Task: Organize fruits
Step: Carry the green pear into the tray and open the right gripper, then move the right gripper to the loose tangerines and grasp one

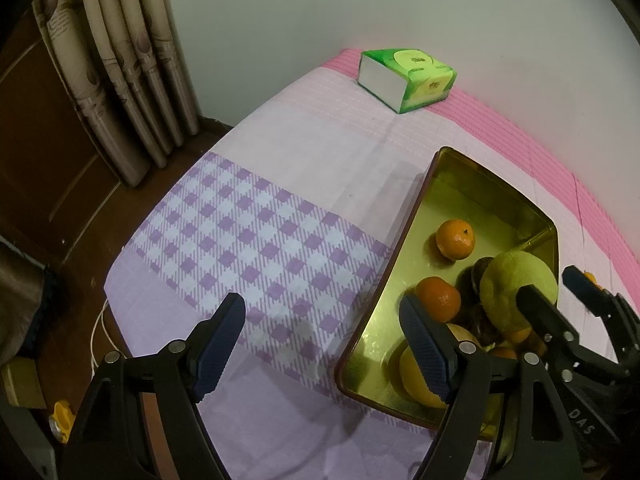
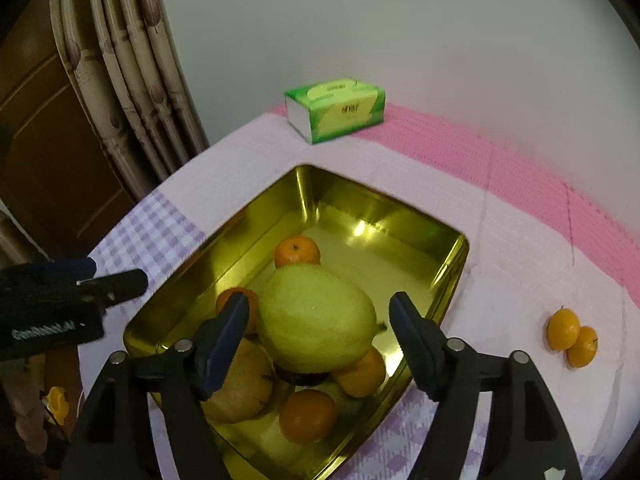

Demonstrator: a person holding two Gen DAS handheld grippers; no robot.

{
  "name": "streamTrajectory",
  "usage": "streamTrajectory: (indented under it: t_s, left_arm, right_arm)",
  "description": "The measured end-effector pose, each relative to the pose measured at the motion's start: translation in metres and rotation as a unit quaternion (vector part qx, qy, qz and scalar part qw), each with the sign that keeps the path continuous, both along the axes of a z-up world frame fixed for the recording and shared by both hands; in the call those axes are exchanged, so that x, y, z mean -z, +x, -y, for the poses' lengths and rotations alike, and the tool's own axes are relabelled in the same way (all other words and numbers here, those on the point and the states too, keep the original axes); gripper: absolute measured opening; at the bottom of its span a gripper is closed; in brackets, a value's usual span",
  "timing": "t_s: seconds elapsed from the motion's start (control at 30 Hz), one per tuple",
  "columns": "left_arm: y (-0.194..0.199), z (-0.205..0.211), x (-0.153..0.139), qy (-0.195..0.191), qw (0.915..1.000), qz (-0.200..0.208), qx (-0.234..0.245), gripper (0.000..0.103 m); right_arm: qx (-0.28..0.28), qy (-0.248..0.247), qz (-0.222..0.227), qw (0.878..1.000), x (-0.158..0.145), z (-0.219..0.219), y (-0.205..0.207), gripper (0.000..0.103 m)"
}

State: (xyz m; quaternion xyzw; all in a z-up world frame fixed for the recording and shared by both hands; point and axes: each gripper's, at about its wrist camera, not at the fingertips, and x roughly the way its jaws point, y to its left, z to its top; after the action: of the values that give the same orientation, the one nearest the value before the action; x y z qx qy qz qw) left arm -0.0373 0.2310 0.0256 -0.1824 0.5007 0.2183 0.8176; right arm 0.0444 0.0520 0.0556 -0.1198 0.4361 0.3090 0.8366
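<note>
Right hand-held gripper [image 2: 318, 332] points steeply down over the gold tin tray [image 2: 452, 276], jaws apart on either side of the large green pomelo [image 2: 316, 320], pads not pressing it. The pomelo rests on the mandarins [image 2: 308, 416] and other fruit piled in the tray's near end. Left hand-held gripper [image 1: 322, 344] hangs tilted downward over the checked cloth [image 1: 248, 224] covering the surface, jaws apart and empty, beside the tray. Its body, seen from the right wrist, reads "GenRobot.AI". Two mandarins [image 2: 572, 336] lie on the cloth, right of the tray. Writing on the green tissue pack [image 2: 336, 108] is illegible.
</note>
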Motion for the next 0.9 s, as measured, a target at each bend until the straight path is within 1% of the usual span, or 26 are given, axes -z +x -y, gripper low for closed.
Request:
streamTrajectory:
  t_s: [0.3,0.47,0.57,0.7,0.9]
  left_arm:
    - [0.000,0.002,0.000,0.003,1.0000,0.000,0.005,0.079]
    - [0.001,0.004,-0.001,0.006,0.9999,0.003,0.010,0.079]
    - [0.001,0.006,-0.002,0.008,0.9998,0.004,0.015,0.079]
    - [0.002,0.010,-0.005,0.014,0.9996,0.007,0.022,0.079]
    - [0.003,0.016,-0.007,0.020,0.9990,0.013,0.037,0.079]
  right_arm:
    - [0.019,0.007,0.012,1.000,-0.010,0.018,0.001,0.072]
    - [0.044,0.019,0.013,0.999,-0.016,0.043,0.003,0.072]
    - [0.067,0.020,0.014,0.997,-0.016,0.066,0.007,0.072]
    - [0.106,0.003,0.025,0.994,-0.013,0.103,0.015,0.072]
    - [0.176,-0.023,0.036,0.983,-0.003,0.167,0.032,0.072]
